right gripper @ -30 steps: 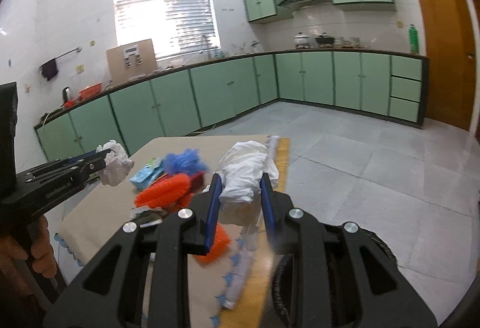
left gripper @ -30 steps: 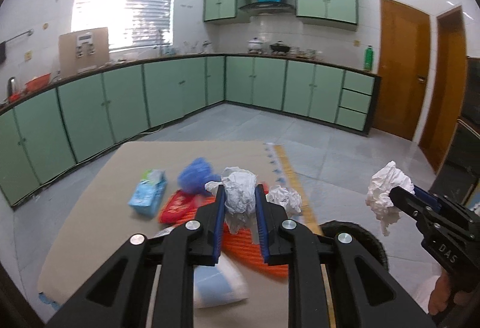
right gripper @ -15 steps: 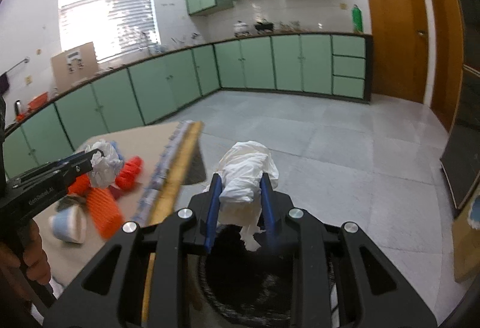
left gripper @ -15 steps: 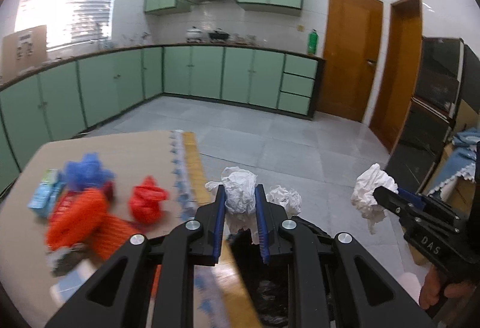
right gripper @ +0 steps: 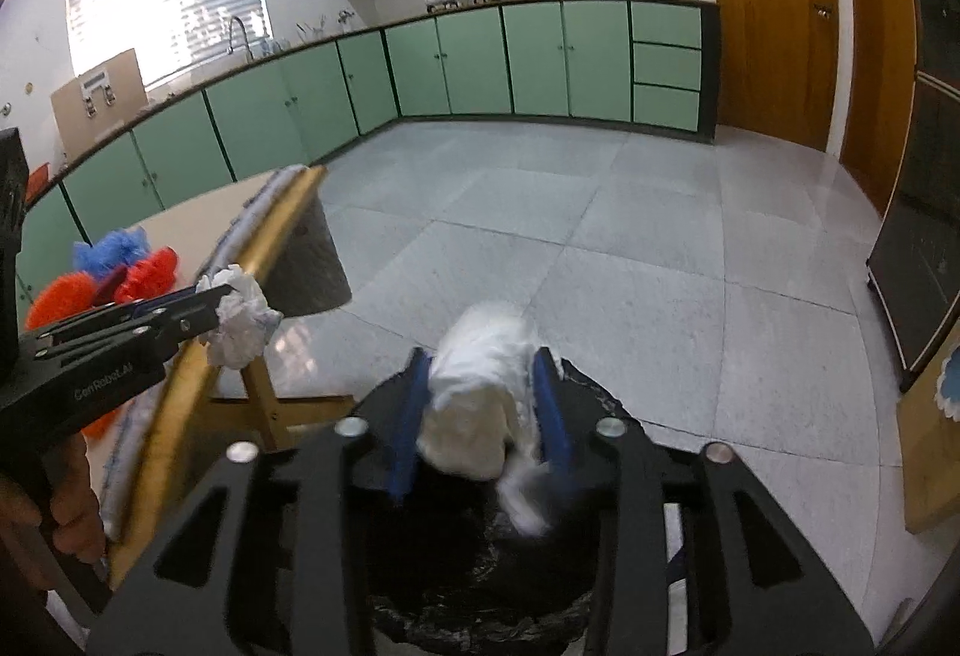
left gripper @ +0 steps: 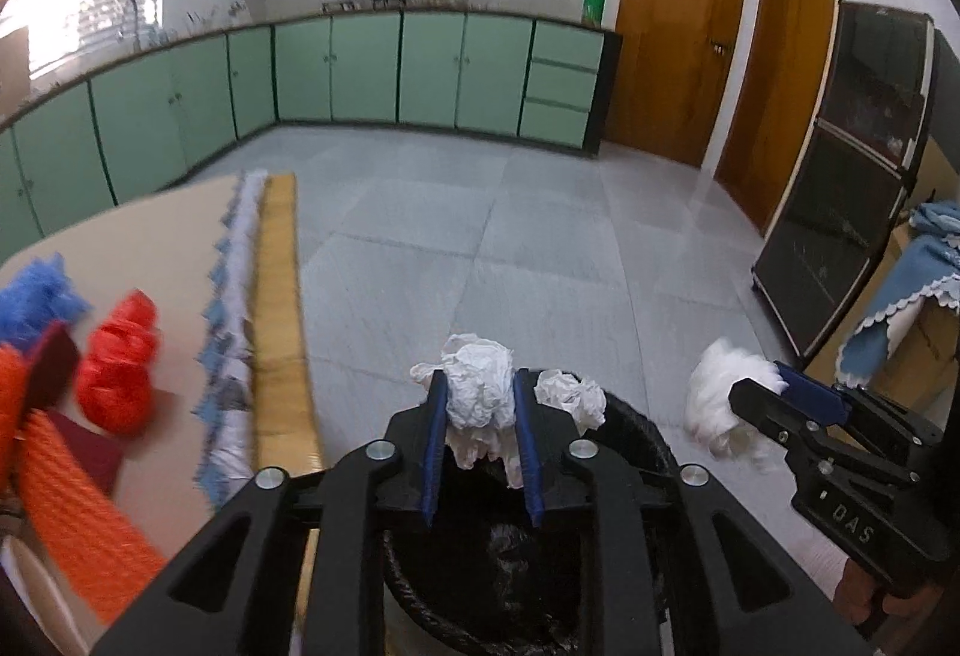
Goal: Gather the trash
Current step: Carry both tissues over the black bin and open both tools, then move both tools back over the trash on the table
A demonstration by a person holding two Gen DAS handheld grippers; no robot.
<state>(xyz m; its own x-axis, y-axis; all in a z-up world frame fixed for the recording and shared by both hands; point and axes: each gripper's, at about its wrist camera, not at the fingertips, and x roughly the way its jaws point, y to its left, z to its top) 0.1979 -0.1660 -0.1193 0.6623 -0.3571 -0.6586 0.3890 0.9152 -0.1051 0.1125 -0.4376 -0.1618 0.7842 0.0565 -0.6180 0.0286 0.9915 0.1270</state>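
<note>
Now both jaws narrowly parted: left gripper [left gripper: 480, 431] clamps crumpled tissue [left gripper: 478, 398], right gripper [right gripper: 483, 413] paper wad [right gripper: 477, 404].

Green cabinets [left gripper: 366, 68] — wooden doors [left gripper: 672, 38].

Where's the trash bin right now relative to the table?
The black-lined trash bin sits on the floor just right of the table edge, directly beneath both grippers in both wrist views.
</note>
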